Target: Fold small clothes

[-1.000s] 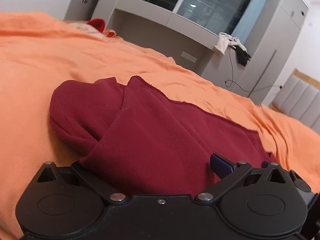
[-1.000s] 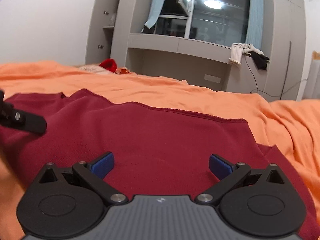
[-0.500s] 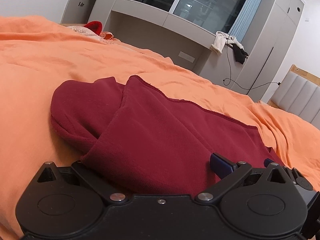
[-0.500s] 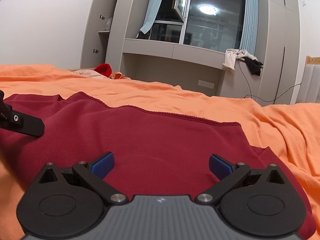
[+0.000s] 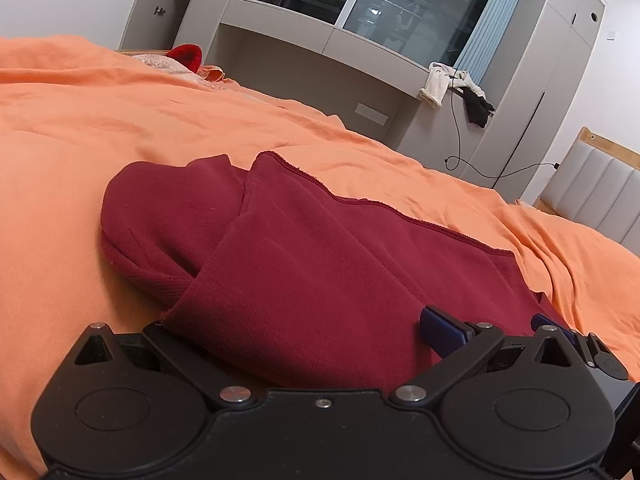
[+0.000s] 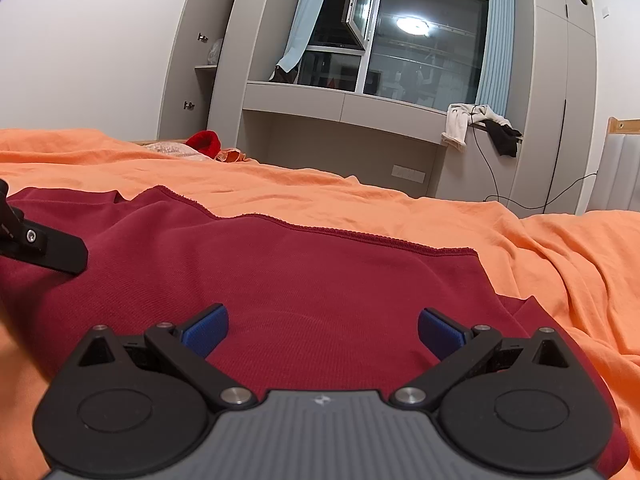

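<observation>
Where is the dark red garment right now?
The dark red garment lies on the orange bedspread, filling the near middle of both wrist views, directly ahead of the right gripper.

We see even, bright indoor light; a ceiling lamp [image 6: 412, 25] reflects in the dark window [image 6: 424, 64] beyond the jaws; fisheye edges bend and darken.

Left hand-held gripper [image 5: 316, 332]: left finger hidden under garment [image 5: 320, 264]; its near edge is hidden behind the body, lower frame. In the right wrist view, that gripper is cut off at left edge.
</observation>
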{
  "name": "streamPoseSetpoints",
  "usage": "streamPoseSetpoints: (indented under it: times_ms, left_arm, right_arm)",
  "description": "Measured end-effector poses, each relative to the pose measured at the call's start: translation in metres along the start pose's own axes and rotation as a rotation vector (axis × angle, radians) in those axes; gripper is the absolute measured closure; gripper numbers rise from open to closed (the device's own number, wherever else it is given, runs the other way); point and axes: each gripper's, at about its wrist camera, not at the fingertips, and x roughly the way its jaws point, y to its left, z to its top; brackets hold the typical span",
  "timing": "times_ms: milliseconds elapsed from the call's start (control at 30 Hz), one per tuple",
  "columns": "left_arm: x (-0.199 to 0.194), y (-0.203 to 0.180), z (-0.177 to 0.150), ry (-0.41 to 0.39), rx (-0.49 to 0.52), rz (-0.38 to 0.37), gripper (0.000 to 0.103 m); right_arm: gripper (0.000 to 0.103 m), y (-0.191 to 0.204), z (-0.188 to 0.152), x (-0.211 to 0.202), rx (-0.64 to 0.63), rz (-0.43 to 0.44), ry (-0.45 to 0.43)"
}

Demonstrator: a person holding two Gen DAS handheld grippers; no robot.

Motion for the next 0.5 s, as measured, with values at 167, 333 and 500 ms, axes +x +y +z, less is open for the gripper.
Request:
streamPoseSetpoints:
  times_ms: [167,333,500]
  left_arm:
    - [0.000,0.000,0.000,-0.001,-0.005,-0.002,0.001]
    - [-0.008,0.019,0.007,-0.049,-0.123,-0.015,0.001]
    - [-0.013,0.026,0.008,-0.081,-0.176,-0.025,0.007]
  right_arm:
    - [0.000,0.000,0.000,0.000,0.001,0.000,0.000]
    - [0.000,0.000,0.000,0.000,0.001,0.000,-0.001]
    - [0.000,0.000,0.000,0.000,0.002,0.000,-0.001]
